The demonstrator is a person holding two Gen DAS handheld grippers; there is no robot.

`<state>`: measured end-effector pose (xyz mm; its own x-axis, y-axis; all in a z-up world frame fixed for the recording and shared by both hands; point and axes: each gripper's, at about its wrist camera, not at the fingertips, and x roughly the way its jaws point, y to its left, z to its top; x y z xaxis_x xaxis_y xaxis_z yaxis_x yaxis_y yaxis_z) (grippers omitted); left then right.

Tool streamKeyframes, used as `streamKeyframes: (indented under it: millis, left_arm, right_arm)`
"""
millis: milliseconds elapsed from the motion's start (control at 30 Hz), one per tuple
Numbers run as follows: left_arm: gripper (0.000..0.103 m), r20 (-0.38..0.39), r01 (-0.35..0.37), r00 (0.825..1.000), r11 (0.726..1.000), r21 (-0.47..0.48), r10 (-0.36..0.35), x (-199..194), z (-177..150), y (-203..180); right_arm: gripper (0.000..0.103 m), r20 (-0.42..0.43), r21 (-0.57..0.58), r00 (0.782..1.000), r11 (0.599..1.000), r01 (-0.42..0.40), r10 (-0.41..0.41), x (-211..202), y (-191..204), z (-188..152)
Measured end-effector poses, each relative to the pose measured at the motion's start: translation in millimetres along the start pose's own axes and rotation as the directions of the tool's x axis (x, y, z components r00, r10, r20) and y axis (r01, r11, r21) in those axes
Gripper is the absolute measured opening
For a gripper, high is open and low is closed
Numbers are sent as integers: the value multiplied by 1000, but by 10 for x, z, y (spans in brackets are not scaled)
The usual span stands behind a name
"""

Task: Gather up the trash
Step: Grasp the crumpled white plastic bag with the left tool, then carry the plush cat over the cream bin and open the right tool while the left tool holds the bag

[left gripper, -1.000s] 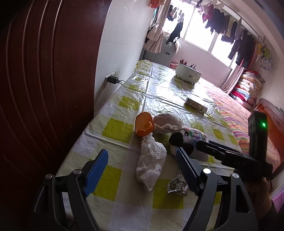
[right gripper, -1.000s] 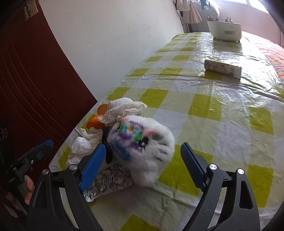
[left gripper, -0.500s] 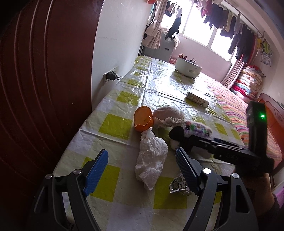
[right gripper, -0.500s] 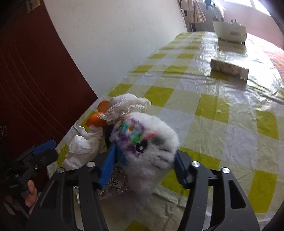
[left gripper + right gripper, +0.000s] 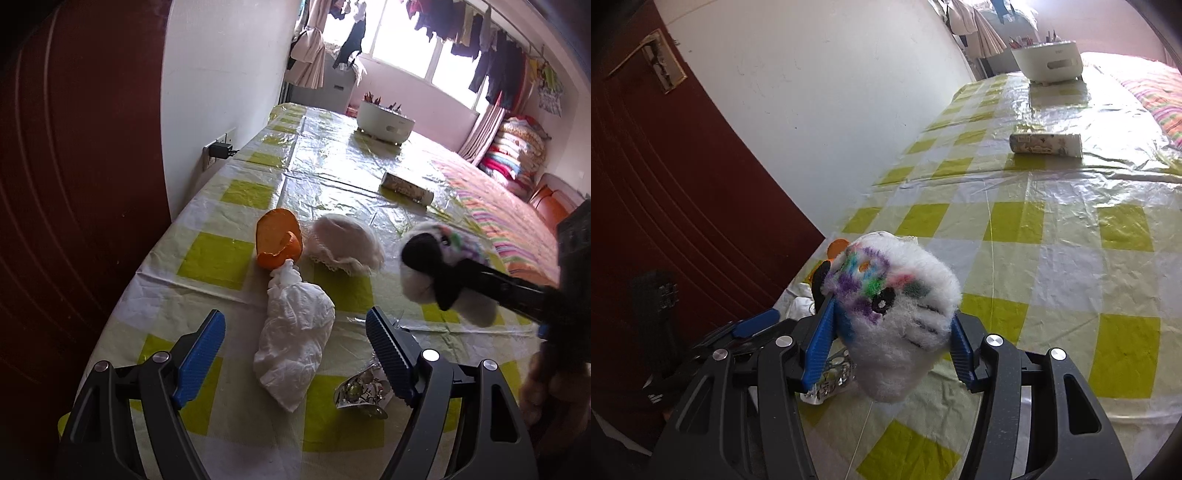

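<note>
Daylight pours in from the window [image 5: 417,48] at the far end, and it's blown out to pure white. The plastic tablecloth [image 5: 1067,236] throws back lots of glare, strongest near the far side. The door [image 5: 74,184] sits in deep shadow. Heavy fisheye bending with dark corners in both views. The plush toy [image 5: 439,266] looks soft and smeared in the left wrist view.

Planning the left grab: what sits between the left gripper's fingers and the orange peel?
Left wrist view: the crumpled white tissue lies between the open left gripper and the orange peel, its twisted end reaching the peel.
</note>
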<state>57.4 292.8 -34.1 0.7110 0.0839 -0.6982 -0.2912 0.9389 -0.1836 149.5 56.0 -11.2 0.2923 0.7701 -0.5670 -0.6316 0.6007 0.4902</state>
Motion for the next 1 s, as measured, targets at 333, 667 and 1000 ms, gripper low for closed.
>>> streamKeyframes:
  millis: [333,667,1000]
  left_arm:
    - [56,-34,-1,999,1000,3,1,142,16,-82]
    - [23,-26,-12,1000,1000,-28,12,177,16,-88]
    - [23,259,87,963,996,-33,-76,-372,109,-473]
  right_arm:
    - [55,45,-34,998,999,-34,35,-212,98,-58]
    - [55,131,-5,991,1000,7,-6,-567,-71,-79]
    - [55,355,50,931,996,75,-89,-1535,-200,-246]
